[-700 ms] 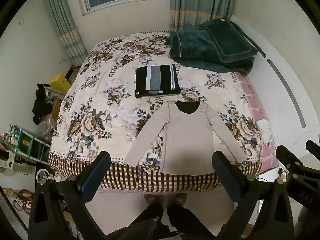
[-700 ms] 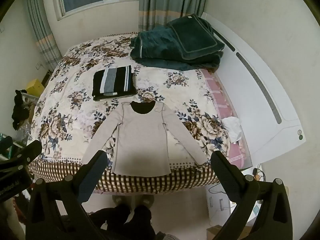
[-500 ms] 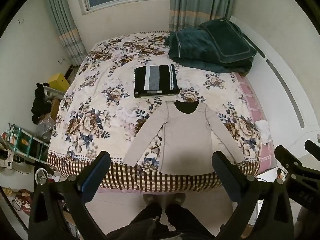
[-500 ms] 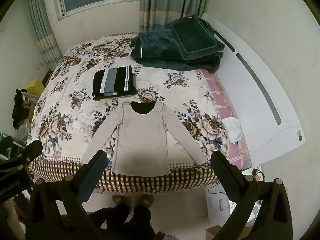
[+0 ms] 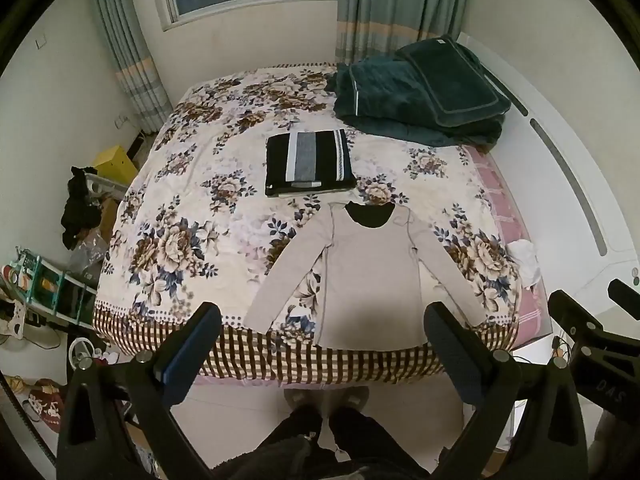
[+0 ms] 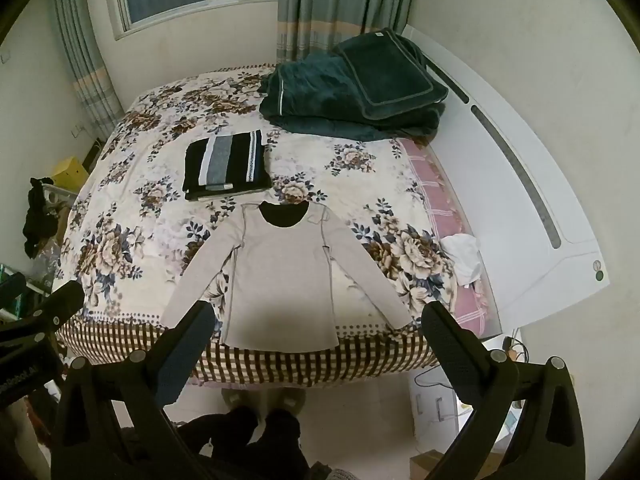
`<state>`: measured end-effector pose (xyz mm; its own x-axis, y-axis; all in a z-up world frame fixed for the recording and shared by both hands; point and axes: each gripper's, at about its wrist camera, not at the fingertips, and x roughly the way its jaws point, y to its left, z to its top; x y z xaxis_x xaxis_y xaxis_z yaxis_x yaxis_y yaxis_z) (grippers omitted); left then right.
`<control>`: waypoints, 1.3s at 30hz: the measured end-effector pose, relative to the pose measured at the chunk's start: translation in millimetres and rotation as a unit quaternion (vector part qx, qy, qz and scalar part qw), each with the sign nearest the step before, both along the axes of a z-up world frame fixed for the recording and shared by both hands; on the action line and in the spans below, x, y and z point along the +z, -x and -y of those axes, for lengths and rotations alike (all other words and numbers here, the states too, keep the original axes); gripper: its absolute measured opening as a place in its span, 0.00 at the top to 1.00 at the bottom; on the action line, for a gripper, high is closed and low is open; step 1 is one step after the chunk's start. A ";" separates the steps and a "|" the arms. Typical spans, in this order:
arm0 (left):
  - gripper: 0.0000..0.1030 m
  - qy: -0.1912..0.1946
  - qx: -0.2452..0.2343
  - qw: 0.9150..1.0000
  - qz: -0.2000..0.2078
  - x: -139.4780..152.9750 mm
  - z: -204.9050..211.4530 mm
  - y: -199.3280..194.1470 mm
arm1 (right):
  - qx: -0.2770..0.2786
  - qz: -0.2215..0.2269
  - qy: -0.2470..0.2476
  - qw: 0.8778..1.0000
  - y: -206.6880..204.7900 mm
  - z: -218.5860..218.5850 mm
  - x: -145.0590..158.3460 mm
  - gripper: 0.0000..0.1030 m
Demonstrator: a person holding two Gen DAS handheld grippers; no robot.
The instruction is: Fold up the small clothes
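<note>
Both tools are held above the floor in front of the bed's foot edge, clear of all fabric. Left tool [image 5: 322, 342]: jaws spread wide, released, nothing between the fingers. Right tool [image 6: 316, 340]: jaws likewise spread wide, released, empty.

Beige long-sleeved shirt [image 5: 370, 280]: lies flat on the bed [image 5: 192, 216], front up, spread out near the foot edge. Its dark neck opening points toward the far edge; its hem reaches the checked border at the foot edge. Both sleeves angle outward and down toward the foot edge.

Folded striped garment [image 5: 307, 163]: black, white and grey, lies just beyond the shirt's collar, toward the middle of the bed, apart from it.

Dark green blanket [image 5: 420, 96]: piled at the far right corner of the bed.
</note>
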<state>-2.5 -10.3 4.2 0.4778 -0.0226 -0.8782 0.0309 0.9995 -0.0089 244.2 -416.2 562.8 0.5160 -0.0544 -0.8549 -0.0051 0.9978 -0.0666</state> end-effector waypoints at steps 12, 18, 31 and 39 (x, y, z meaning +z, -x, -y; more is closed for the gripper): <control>0.00 0.002 -0.002 1.000 0.001 3.6 0.2 -2.9 | 0.000 -0.001 0.000 1.000 2.8 1.3 0.1 0.00; 0.00 0.002 -0.002 1.000 0.001 4.1 0.9 -3.7 | 0.000 -0.001 0.001 1.000 4.3 1.9 0.0 0.00; 0.00 0.002 -0.002 1.000 0.002 5.6 3.3 -6.3 | 0.001 0.001 0.000 1.000 1.2 7.7 2.1 0.00; 0.00 0.002 -0.002 1.000 0.003 7.0 3.8 -7.9 | 0.001 0.003 -0.001 1.000 0.0 5.5 9.7 0.00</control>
